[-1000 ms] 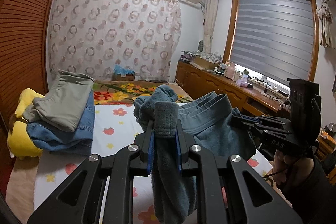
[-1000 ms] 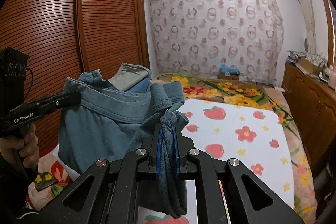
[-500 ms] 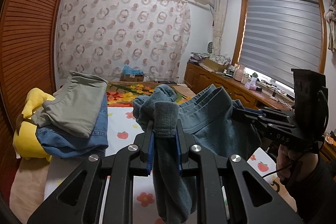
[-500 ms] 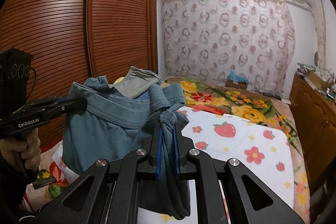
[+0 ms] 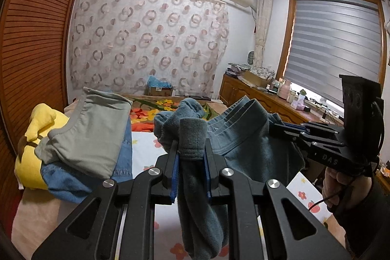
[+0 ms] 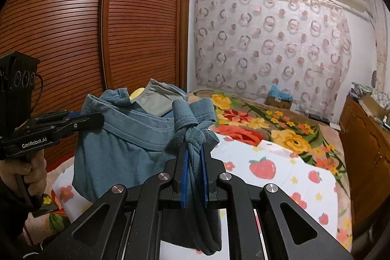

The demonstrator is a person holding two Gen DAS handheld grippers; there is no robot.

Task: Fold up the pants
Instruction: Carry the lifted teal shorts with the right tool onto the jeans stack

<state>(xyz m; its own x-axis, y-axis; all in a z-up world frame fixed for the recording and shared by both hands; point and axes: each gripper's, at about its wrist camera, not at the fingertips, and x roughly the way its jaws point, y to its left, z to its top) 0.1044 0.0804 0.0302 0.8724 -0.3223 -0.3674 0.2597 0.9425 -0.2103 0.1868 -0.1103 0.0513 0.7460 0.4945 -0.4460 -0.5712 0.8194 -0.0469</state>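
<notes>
Hanging in the air above the fruit-and-flower printed bed sheet (image 6: 280, 169), the soft teal-blue fleece pants (image 5: 246, 138) span both tools. The left tool (image 5: 189, 162) is clenched on a bunched fabric edge; the right tool (image 6: 194, 169) pinches another knotted bunch. Thick bunching could slip from either clamp, or the folds could land crooked. Both point level, toward 12 o'clock. A folded clothes stack (image 5: 80, 138) sits at 9 o'clock.

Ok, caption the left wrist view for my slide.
Left gripper and right gripper hold teal pants above the bed.
</notes>
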